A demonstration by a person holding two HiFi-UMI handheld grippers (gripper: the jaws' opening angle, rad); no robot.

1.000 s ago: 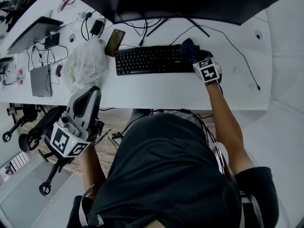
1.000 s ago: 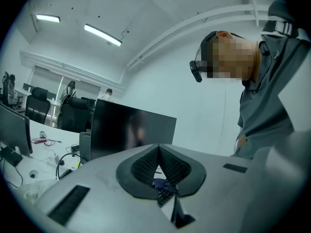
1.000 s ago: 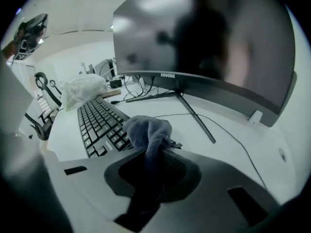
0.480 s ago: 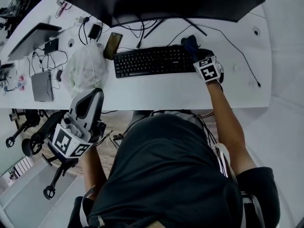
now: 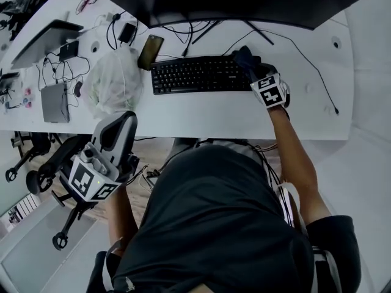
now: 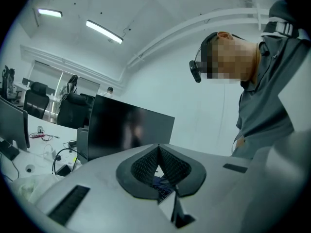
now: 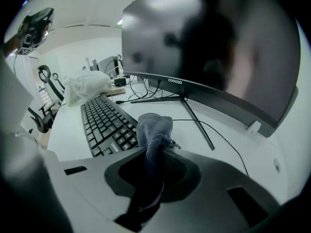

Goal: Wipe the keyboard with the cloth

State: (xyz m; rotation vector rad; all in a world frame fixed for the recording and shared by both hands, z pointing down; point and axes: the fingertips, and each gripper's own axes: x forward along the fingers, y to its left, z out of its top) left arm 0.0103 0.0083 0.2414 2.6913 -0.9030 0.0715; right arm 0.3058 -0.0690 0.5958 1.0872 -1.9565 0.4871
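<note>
Upper centre, my right gripper (image 7: 154, 154) has its jaws clamped on the cloth (image 7: 154, 125) by the keyboard (image 5: 192, 75). Lower left, my left gripper (image 6: 158, 154) keeps its jaws together.

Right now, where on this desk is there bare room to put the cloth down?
Free: the strip of desk between the keyboard and the near edge, and the right end past the right gripper holding the cloth, crossed only by a thin cable. Crowded: left of the keyboard, with the plastic bag, phone, laptop and tangled cables.
</note>
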